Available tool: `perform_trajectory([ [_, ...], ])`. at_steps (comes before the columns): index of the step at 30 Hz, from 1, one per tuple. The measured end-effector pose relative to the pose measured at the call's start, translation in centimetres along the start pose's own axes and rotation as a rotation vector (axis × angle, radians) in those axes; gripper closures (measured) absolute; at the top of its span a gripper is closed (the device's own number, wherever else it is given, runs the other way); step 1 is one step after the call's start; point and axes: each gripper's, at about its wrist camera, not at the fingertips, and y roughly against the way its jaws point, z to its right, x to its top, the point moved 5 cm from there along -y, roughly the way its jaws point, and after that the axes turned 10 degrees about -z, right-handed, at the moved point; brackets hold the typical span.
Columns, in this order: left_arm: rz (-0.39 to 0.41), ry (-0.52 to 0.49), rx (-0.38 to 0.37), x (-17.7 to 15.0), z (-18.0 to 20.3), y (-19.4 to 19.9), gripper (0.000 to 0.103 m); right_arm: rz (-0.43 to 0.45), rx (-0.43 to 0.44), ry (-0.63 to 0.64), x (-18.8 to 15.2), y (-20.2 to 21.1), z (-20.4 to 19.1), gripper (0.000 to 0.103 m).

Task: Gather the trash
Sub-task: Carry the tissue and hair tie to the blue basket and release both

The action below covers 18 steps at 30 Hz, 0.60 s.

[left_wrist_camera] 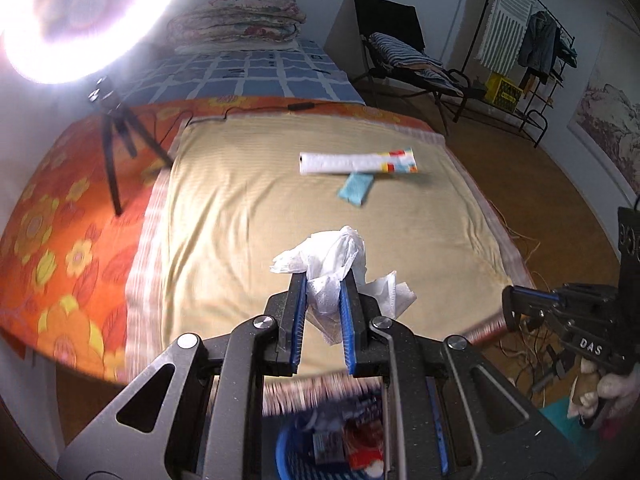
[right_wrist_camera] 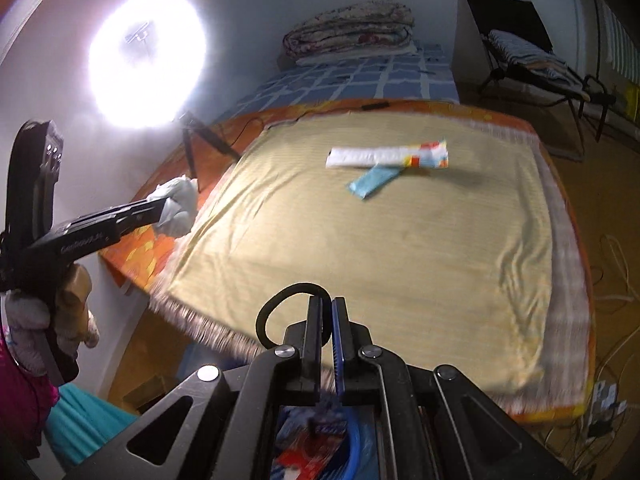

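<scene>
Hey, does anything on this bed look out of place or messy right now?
Yes: two wrappers lie on the yellow cloth, a long white wrapper with coloured squares lying across a small light-blue packet. The left gripper holds a crumpled white tissue.

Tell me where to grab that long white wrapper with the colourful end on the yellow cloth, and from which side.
Grip the long white wrapper at its plain white half, coming straight down from above with the fingers across its narrow width. It lies flat and crosswise, and its colourful half sits over the blue packet, so a pinch there might catch both. The right gripper, shut and empty, looks better placed.
</scene>
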Motion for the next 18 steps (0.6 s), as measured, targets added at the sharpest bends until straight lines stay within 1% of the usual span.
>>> perform_trajectory([
  [4, -0.021, 0.011, -0.014, -3.5, 0.6, 0.4, 0.089, -0.023, 0.01, -0.006, -2.4, 0.1, -0.6, 0.101],
  [9, -0.064, 0.017, -0.031, -7.4, 1.3, -0.1, 0.089, -0.047, 0.009, -0.012, -5.4, -0.1, -1.2, 0.101],
  [14, -0.139, 0.028, -0.047, -11.7, 2.0, -1.7, 0.089, -0.09, 0.013, -0.026, -8.4, -1.2, -1.3, 0.101],
  [18, -0.187, 0.044, -0.048, -14.4, 2.3, -3.0, 0.089, -0.124, 0.019, -0.032, -10.1, -2.1, -1.4, 0.101],
])
